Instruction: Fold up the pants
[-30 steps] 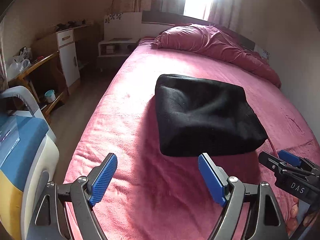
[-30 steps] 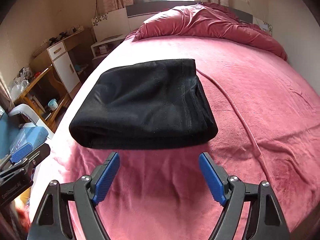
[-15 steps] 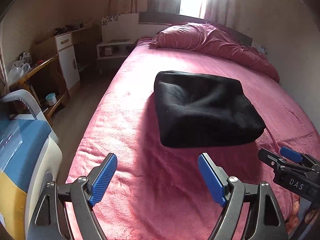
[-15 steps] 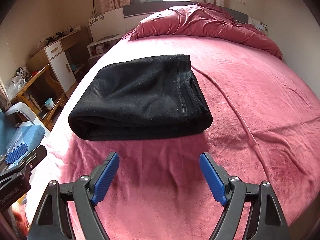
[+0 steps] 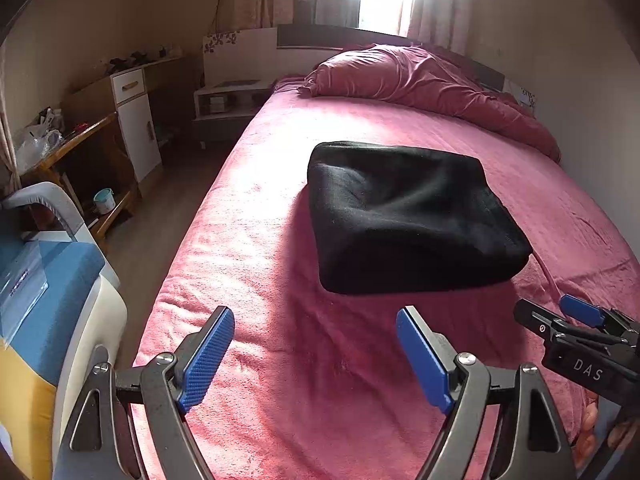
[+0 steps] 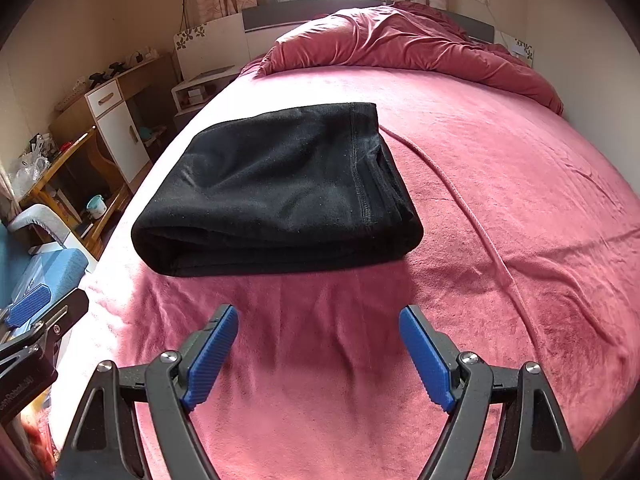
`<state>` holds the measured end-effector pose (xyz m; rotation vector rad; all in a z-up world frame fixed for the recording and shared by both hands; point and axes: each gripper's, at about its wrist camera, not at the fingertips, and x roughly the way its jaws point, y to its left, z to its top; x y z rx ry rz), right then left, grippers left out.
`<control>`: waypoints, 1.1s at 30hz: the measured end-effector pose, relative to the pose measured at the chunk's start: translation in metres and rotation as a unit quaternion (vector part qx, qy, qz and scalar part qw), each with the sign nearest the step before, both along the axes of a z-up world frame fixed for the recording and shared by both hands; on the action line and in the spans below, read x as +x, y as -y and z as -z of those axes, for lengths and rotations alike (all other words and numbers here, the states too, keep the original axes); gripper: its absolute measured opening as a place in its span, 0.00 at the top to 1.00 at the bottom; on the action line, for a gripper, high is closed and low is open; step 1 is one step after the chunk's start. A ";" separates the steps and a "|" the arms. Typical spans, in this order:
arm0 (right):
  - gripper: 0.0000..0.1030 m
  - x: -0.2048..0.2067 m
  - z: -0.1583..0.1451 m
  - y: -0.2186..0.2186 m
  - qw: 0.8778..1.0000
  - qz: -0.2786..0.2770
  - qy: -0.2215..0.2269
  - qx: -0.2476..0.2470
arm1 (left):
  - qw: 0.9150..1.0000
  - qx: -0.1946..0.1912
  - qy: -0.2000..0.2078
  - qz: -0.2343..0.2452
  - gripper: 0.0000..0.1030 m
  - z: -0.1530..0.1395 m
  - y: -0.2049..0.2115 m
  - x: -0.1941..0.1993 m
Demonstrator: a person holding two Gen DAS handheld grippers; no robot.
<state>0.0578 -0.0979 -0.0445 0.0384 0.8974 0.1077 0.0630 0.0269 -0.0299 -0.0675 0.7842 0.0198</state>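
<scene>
The black pants [image 5: 412, 220] [image 6: 280, 192] lie folded into a thick rectangular stack on the pink bed cover [image 5: 320, 360] [image 6: 500, 160]. My left gripper [image 5: 316, 356] hovers open over the bed's near edge, short of the stack, with nothing between its blue pads. My right gripper [image 6: 320, 356] is also open and empty, held back from the stack's near folded edge. In the left wrist view the right gripper's tip [image 5: 576, 320] shows at the right edge. The left gripper's tip [image 6: 36, 308] appears at the left edge of the right wrist view.
A crumpled pink duvet [image 5: 420, 80] [image 6: 400, 40] lies by the headboard. A white nightstand [image 5: 224, 100], a wooden desk with a white cabinet [image 5: 132, 120] and a blue-and-white chair [image 5: 52, 300] stand left of the bed, with bare floor between.
Both grippers have drawn back and risen a little from the folded pants, which look smaller and farther away. Both stay open; the pants have not moved.
</scene>
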 end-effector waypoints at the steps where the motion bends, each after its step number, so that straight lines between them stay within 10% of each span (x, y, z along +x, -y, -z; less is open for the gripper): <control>1: 0.19 0.000 0.000 0.000 1.000 0.000 -0.001 0.000 | 1.000 0.001 0.001 0.000 0.18 0.000 0.000 0.000; 33: 0.19 0.000 0.003 -0.003 1.000 0.000 -0.006 -0.001 | 1.000 0.005 0.007 -0.018 0.18 -0.007 -0.001 -0.004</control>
